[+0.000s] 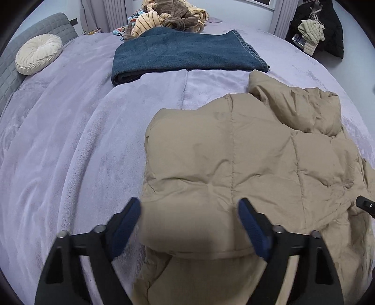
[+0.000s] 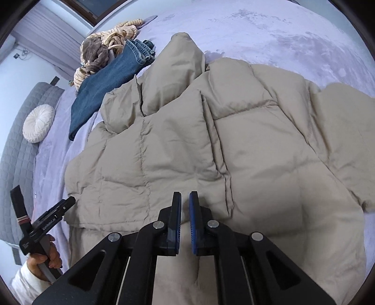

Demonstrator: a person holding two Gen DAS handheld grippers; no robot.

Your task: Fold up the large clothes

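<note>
A tan coat [image 2: 234, 145] is lying lengthwise on the bed [image 1: 58, 140], hem cut off. Left tongs [image 1: 189, 225] are gaping; right tongs [image 2: 185, 220] are nearly clenched, empty.

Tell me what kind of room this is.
Most likely a bedroom: a wide bed under a lilac plush cover, a grey quilted headboard with a round cream cushion against it, and folded jeans beyond a beige puffer jacket.

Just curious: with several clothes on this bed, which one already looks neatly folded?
The blue jeans, lying as a flat folded rectangle beyond the beige puffer jacket, which is still spread out. The striped and brown clothes behind them are just a tangled heap.
</note>
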